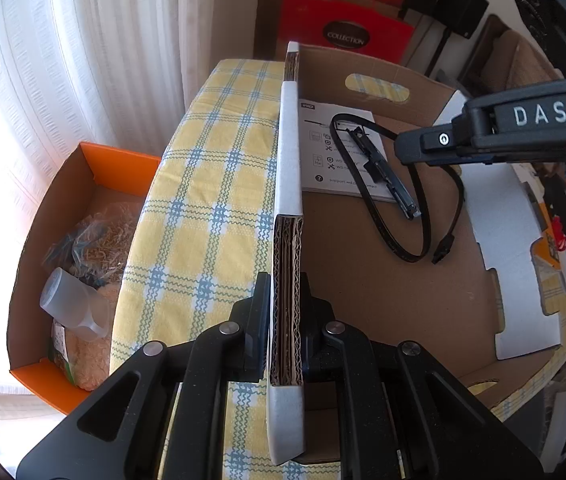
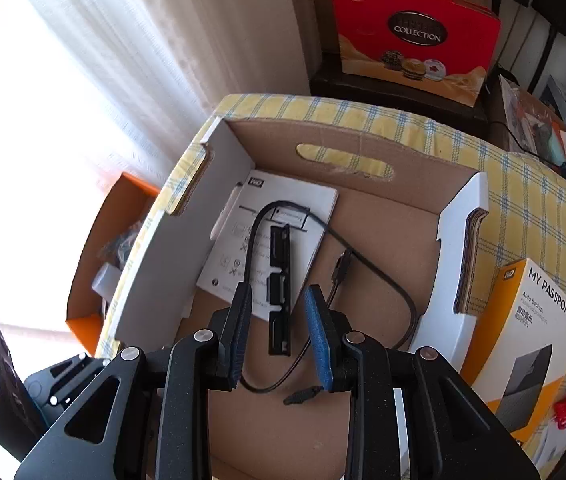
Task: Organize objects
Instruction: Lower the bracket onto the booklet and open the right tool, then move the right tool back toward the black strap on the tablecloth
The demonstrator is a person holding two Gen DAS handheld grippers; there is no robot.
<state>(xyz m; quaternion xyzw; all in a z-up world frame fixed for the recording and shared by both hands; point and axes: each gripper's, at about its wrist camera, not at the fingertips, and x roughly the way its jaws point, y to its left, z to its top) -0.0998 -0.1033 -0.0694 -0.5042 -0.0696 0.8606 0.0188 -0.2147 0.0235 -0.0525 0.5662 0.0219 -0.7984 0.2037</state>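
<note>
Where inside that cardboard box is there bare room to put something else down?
The cardboard box floor is bare along its right side, between the black cable and the white right wall, and nearest the tongs. The far-left corner is crowded: the leaflet, the cable and a black bracket lie there.

Black cable [image 2: 383,280], black bracket [image 2: 280,292] atop leaflet [image 2: 307,204], in cardboard box [image 2: 363,148].

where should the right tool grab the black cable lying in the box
Judging by its pose, take the black cable at the loop's low bend just below the right tool, coming straight down from above. It lies flat on the cardboard box floor, and there it runs clear of the black bracket and the booklet.
</note>
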